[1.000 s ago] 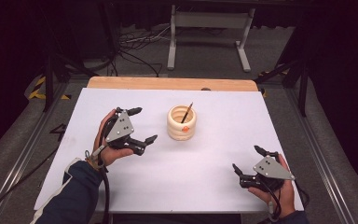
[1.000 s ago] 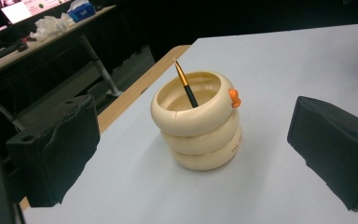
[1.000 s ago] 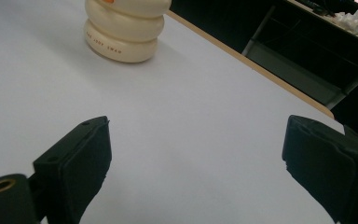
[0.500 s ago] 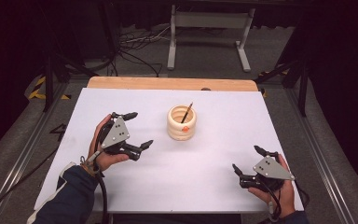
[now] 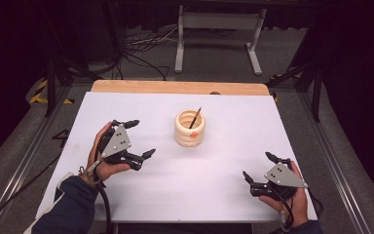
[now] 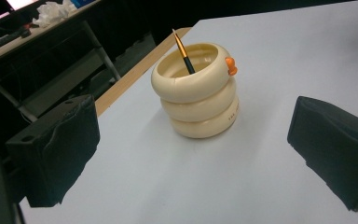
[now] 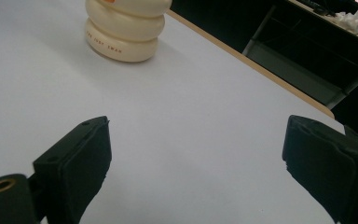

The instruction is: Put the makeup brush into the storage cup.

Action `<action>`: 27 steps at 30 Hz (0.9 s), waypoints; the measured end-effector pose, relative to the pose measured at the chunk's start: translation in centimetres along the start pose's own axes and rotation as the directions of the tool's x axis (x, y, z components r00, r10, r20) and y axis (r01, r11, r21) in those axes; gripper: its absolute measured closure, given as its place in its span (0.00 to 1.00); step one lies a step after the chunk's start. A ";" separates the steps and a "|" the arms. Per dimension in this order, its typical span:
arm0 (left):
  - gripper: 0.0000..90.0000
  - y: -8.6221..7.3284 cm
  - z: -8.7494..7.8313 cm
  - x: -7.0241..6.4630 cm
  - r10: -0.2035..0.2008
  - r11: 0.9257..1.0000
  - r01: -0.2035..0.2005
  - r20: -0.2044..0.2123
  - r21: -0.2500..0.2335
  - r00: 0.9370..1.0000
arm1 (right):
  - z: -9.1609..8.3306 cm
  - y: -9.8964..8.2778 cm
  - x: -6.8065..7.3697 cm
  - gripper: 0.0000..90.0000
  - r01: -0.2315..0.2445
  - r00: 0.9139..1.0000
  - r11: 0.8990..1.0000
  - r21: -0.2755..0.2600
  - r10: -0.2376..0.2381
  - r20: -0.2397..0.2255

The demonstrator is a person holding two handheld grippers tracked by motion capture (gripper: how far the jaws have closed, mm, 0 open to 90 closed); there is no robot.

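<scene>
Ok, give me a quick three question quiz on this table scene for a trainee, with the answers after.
1. True or false: the left gripper is shut on the brush.
2. Which gripper is nearer the cream holder? A) the left gripper B) the right gripper
3. Fill the gap: the brush stands in the holder and leans against its ____.

Key
1. False. In the left gripper view the jaws stand wide apart and hold nothing; the brush sits in the holder.
2. A. In the high view the left gripper is just beside the holder, while the right one is near the table's front corner.
3. Rim.
</scene>
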State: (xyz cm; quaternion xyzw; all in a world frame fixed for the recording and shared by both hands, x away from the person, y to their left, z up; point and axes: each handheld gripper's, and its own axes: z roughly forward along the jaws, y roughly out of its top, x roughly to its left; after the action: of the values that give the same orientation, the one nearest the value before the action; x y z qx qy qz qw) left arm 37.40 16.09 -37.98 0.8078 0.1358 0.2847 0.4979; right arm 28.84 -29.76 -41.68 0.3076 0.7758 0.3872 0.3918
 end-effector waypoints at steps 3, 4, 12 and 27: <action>0.03 -0.3 -0.2 0.0 -0.005 1.000 0.005 0.004 0.012 1.000 | 0.0 0.0 0.0 0.09 0.003 1.000 1.000 0.002 -0.003 0.001; 0.03 -0.4 -0.4 0.0 -0.004 1.000 0.004 0.007 0.015 1.000 | 0.0 0.0 0.0 0.09 0.003 1.000 1.000 0.002 -0.003 0.000; 0.03 -1.3 -1.2 -0.2 -0.010 0.999 0.010 -0.004 0.045 1.000 | 0.0 0.1 0.2 0.09 0.006 1.000 1.000 0.004 -0.006 -0.003; 0.03 -3.9 -3.7 -0.1 -0.051 0.994 0.054 -0.032 0.092 0.998 | 0.1 0.2 0.3 0.09 0.012 1.000 1.000 0.007 -0.012 -0.006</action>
State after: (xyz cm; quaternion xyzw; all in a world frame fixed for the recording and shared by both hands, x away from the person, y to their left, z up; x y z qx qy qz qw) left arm 35.38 20.51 -40.20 0.8220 0.1774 0.2767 0.4652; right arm 28.79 -29.37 -41.70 0.3032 0.7803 0.3830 0.3905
